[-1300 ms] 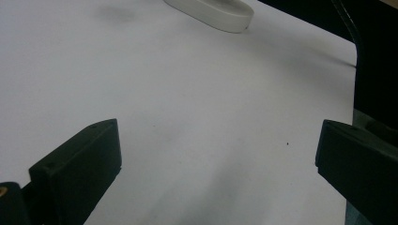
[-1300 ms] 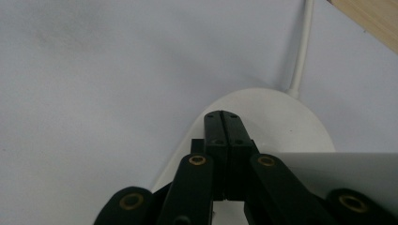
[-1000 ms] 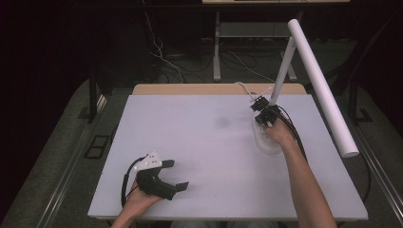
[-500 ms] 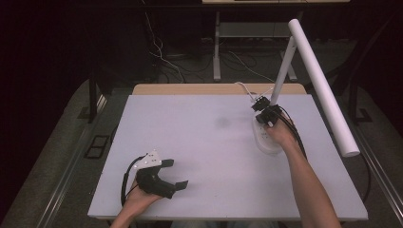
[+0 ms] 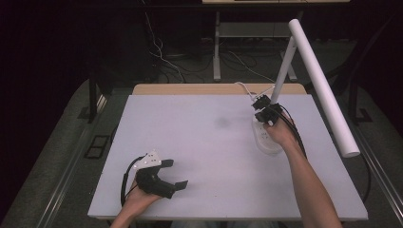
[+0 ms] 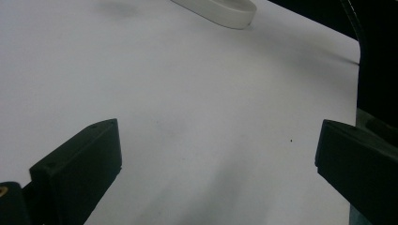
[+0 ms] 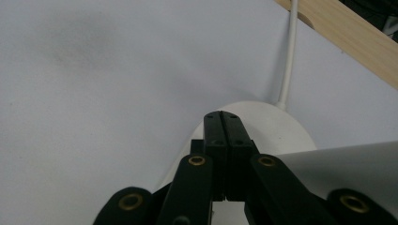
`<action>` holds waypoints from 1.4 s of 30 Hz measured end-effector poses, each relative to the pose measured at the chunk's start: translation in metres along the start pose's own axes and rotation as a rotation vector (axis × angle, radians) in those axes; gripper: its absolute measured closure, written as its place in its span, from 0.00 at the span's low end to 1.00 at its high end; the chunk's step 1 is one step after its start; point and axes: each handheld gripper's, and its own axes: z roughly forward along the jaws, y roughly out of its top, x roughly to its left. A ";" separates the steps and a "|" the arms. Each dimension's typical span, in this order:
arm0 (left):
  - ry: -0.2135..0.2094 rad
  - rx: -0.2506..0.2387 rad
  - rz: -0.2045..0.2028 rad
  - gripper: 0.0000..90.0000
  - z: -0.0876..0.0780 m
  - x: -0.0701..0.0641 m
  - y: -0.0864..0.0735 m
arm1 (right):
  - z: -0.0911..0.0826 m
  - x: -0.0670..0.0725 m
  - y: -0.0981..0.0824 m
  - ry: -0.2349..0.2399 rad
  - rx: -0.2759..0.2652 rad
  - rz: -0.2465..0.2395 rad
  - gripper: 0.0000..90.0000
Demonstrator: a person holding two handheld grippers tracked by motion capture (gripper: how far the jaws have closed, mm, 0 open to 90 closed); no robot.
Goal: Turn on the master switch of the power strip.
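No movement to be noted against the earlier pictures: both hands, both claws and the lamp sitting where they were.

Right claw hovering over the far end of the lamp base, close beside the foot of the lamp's slanted stem. In the right gripper view, jaws pressed flat together with nothing between them, so clenched and empty, tips lying just above the white base. Whether touching the base or merely above it, not to be told.

Lamp standing on the right half of the table, toward its far edge. Oval white base lying flat; stem rising up and away; long white light bar slanting from high at the back down toward the table's right edge. White cord running from the base's far end toward the wooden strip at the table's back edge.

Left claw resting low on the near left part of the table, held in the left hand, well apart from the lamp. In the left gripper view, jaws standing wide with bare table between them, so released and holding nothing; an end of the lamp base showing far ahead.
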 end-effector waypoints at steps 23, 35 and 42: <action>-0.004 0.004 0.012 0.00 0.000 -0.002 0.000 | -0.037 0.023 -0.002 0.046 -0.070 -0.009 0.98; -0.005 0.006 0.016 0.00 0.002 -0.003 0.000 | -0.061 0.032 -0.013 0.114 -0.141 0.002 0.93; -0.007 0.004 0.017 0.00 0.002 -0.004 0.001 | -0.073 0.036 -0.023 0.174 -0.196 0.025 0.66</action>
